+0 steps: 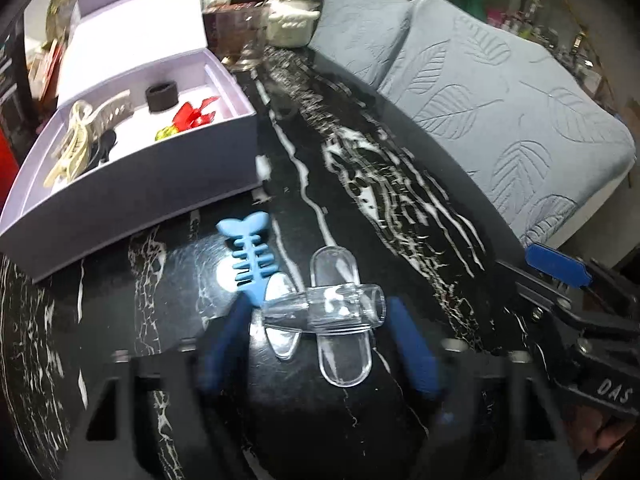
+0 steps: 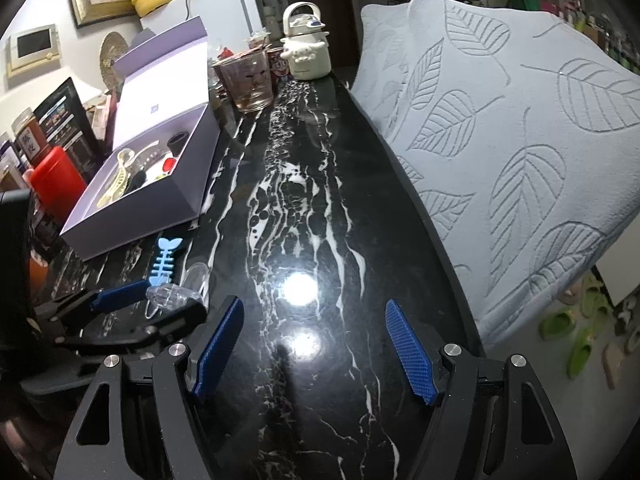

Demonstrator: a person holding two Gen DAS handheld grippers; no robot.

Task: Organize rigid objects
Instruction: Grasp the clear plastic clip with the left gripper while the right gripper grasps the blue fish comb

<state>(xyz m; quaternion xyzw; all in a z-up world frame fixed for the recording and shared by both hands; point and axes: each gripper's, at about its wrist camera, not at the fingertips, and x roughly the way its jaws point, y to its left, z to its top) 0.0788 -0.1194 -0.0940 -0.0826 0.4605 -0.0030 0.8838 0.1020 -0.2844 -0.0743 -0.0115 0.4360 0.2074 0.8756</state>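
The left gripper (image 1: 320, 332) straddles the clear plastic clip (image 1: 324, 308), pads apparently not yet pressing, readying a lift toward the lavender box (image 1: 152, 192); the right gripper (image 2: 314, 344) hangs spread and empty.

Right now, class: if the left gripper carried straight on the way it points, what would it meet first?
Most likely the clear plastic airplane, lying on the black marble table between the left gripper's blue fingers; depth is uncertain.

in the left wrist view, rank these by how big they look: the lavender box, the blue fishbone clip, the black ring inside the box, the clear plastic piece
1. lavender box, largest
2. clear plastic piece
3. blue fishbone clip
4. black ring, smallest

The clear piece and the clip sit nearest the camera and the ring farthest, so this is apparent size only.
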